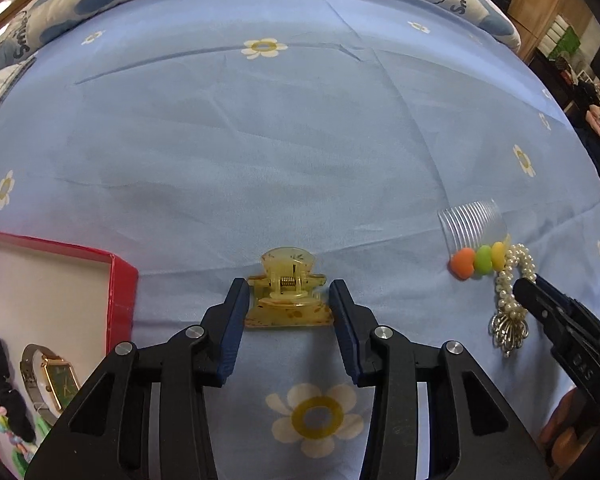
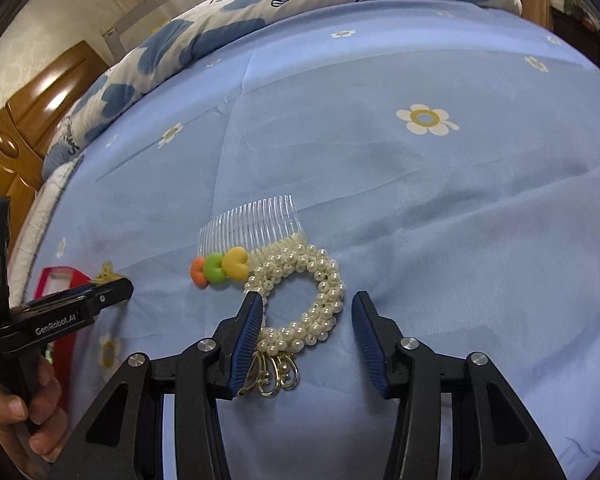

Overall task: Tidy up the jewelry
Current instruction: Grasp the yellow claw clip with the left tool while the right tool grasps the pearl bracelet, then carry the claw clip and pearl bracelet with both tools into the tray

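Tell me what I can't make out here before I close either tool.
- Red box, left wrist view: frame edge and left tool cut off its near part; the contents below the black scrunchie and watch are unclear.
- Pearl bracelet, right wrist view: the right tool finger covers its left side; contact is unclear.
- Yellow hair claw, left wrist view: pad contact cannot be told.

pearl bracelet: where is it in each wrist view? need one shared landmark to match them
Left wrist view: pearl bracelet far right, lower half, beside the right gripper.
Right wrist view: pearl bracelet centre, between the right gripper's fingers, its left side against the left finger.
Shared landmark: clear hair comb with orange, green and yellow hearts, touching the bracelet's far end in both views.
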Demonstrator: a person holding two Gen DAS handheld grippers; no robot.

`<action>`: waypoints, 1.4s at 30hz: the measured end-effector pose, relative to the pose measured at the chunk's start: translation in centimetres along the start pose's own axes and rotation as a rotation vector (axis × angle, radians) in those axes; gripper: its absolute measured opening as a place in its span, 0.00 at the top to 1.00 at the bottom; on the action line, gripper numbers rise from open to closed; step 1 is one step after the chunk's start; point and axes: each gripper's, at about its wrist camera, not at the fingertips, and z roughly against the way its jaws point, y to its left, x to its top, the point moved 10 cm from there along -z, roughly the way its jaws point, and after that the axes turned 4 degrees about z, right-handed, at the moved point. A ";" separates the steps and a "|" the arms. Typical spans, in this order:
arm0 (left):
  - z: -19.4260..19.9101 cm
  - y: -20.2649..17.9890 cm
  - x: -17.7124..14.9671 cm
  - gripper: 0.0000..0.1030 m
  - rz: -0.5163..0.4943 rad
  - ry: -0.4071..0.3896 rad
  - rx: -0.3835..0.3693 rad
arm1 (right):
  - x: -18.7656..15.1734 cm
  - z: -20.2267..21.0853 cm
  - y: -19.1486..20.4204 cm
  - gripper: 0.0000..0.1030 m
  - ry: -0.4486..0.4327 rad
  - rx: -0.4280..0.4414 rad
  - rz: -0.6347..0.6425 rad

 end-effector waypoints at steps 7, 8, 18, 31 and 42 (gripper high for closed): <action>2.5 0.0 -1.0 0.62 0.009 -0.026 -0.053 | -0.4 1.0 0.2 0.87 -0.007 0.043 -0.017; 3.0 0.0 -1.0 0.62 0.011 -0.031 -0.062 | -0.5 1.7 0.5 0.87 -0.016 0.054 -0.018; 10.0 2.0 -4.1 0.62 0.045 -0.095 -0.131 | -0.9 7.1 4.5 0.87 -0.071 0.183 -0.005; 14.9 6.6 -9.0 0.62 0.086 -0.131 -0.104 | -3.2 9.4 12.0 0.87 -0.052 0.311 0.047; 17.2 14.0 -12.7 0.62 0.167 -0.153 -0.014 | -5.7 9.6 18.8 0.87 -0.006 0.417 0.112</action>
